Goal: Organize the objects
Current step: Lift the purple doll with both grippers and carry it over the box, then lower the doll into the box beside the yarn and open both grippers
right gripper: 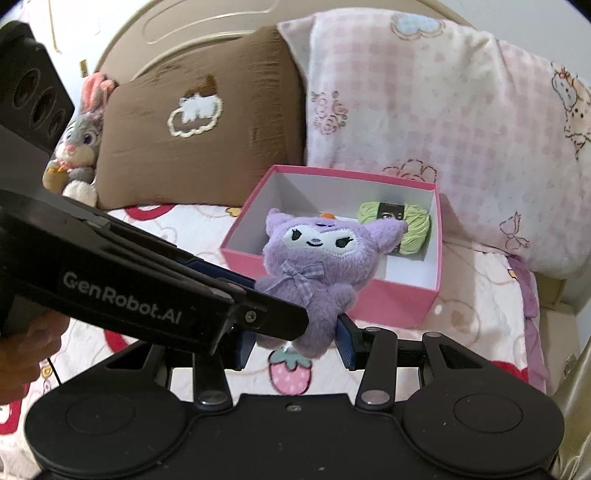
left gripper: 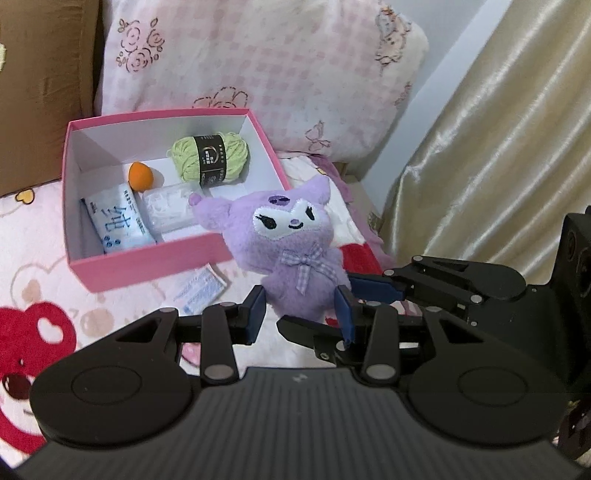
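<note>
A brown cushion (right gripper: 192, 147) embroidered with a white cloud is propped against the beige headboard (right gripper: 207, 22), and a pink checked pillow (right gripper: 436, 122) printed with roses and bows is leaned just beside the cushion, on its right. A grey rabbit plush (right gripper: 75, 147) with pink ears is tucked against the cushion's left edge. Below and in front of the cushion a white blanket (right gripper: 184, 229) patterned with red bears and strawberries is spread, and well to the right of the cushion, past the pillow, a shiny cream curtain (left gripper: 498, 140) is hung.
</note>
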{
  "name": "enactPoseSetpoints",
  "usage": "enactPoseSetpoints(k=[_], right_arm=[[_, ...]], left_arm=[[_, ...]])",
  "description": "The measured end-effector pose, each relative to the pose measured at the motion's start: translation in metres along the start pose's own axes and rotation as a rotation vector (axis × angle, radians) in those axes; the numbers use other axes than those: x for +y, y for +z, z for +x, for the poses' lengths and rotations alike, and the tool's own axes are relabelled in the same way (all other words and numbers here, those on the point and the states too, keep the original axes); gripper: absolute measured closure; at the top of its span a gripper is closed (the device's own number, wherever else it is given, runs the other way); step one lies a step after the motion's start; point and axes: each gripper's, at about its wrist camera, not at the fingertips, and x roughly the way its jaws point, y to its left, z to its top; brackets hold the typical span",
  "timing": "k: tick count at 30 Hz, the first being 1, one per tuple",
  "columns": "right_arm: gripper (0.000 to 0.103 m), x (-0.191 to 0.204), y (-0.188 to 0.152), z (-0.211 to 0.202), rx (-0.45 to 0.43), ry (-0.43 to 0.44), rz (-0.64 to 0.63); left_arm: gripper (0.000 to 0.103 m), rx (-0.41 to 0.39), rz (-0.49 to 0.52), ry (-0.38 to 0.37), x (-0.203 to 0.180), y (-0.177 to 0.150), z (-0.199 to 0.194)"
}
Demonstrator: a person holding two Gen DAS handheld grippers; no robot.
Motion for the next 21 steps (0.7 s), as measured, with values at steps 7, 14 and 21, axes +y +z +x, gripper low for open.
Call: enactPoseSetpoints(k=[7, 14, 21], right_arm=[[0.053, -0.044, 0.021, 0.056, 0.029, 0.002, 0.075], [0.053, -0.077, 0.041, 0.114, 0.125, -0.018, 0.087], [0.053, -0.091, 0.059, 0.155, 0.191, -0.044, 0.056]], left_arm=[[0.064, 0.014, -0.055, -0.004, 0.028, 0.039, 0.055], [0.065, 0.058, -0.104, -0.007, 0.054, 0.069, 0.109], [0.065, 0.072, -0.148, -0.023, 0.082, 0.089, 0.145]])
